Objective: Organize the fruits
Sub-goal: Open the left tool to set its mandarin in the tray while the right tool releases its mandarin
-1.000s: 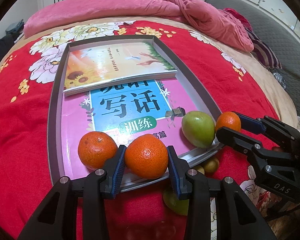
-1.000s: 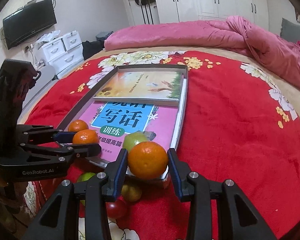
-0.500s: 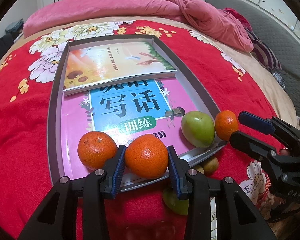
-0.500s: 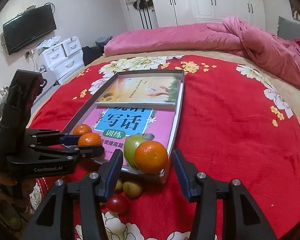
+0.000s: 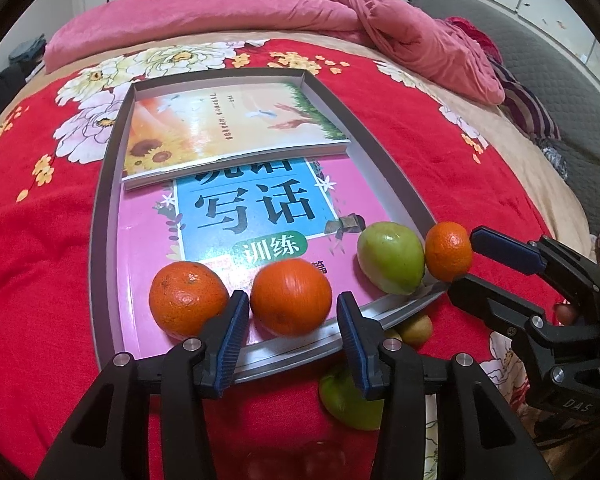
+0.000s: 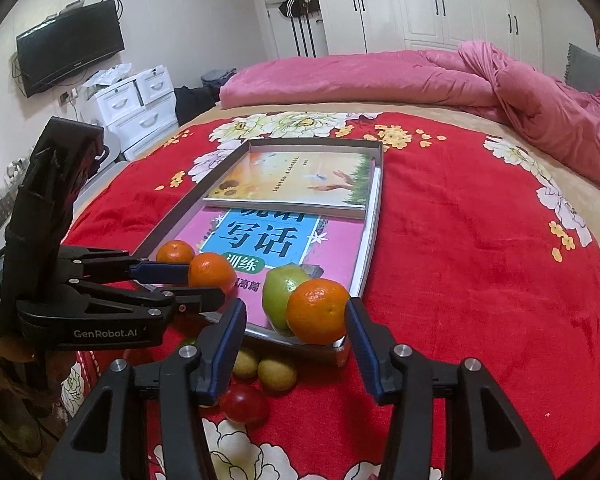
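On a red floral bed, oranges are lined along the near edge of a book-lined tray, the left gripper and right gripper fingers held apart around just-placed oranges, freeing them for fruit outside the rim.

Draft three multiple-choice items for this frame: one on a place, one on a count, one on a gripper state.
1. Where is the red fruit?
A. in the tray
B. on the bedspread, outside the tray
C. on the yellow book

2. How many oranges are visible?
A. one
B. two
C. three

3. The right gripper is:
A. shut on an orange
B. open
C. out of view

Key:
1 B: the red fruit lies on the bedspread, in front of the tray.
2 C: there is a left orange, a middle orange and a right orange.
3 B: the right gripper has its fingers spread wider than the right orange.
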Motion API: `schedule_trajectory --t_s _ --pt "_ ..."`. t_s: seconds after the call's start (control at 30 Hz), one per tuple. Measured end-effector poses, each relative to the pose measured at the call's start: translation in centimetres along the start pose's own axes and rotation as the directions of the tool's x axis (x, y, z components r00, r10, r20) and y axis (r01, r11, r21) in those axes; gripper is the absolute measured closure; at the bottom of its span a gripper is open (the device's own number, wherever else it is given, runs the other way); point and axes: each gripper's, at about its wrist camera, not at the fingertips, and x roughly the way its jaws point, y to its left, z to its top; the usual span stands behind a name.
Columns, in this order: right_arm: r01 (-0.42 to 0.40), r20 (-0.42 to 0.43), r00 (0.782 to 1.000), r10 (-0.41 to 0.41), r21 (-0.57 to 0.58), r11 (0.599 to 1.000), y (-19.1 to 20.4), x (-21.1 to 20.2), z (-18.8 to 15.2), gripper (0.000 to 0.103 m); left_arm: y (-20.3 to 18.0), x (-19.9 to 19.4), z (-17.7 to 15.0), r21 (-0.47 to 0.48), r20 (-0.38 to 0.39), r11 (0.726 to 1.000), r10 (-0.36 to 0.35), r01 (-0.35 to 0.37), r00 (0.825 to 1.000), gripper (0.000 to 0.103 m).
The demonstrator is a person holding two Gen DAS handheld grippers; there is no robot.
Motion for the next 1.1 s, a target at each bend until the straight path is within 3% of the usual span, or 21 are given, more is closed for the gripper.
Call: schedule_trajectory --t_s 0.47,0.57,0.77,1.1 --pt "0.013 0.024 1.000 -0.013 0.013 1.000 -0.5 -0.5 0.3 0.052 0.2 -1.3 0.3 -0.012 0.027 1.000 -0.016 0.016 1.000 0.050" --pt "0.010 0.031 0.999 -0.010 0.010 1.000 -0.4 -0.6 0.4 0.052 0.1 -1.6 0.2 -0.012 0.035 1.000 -0.014 0.014 0.999 0.041" --pt "0.011 0.040 0.999 -0.012 0.009 1.000 -0.4 -0.8 0.4 0.051 0.0 -2.2 0.3 -0.011 0.050 1.000 -0.020 0.021 0.999 0.041" --pt "0.027 0.061 0.998 -0.028 0.013 1.000 -0.4 -1.2 0.6 0.039 0.3 -3.7 0.3 -0.031 0.090 0.999 -0.022 0.025 0.996 0.037"
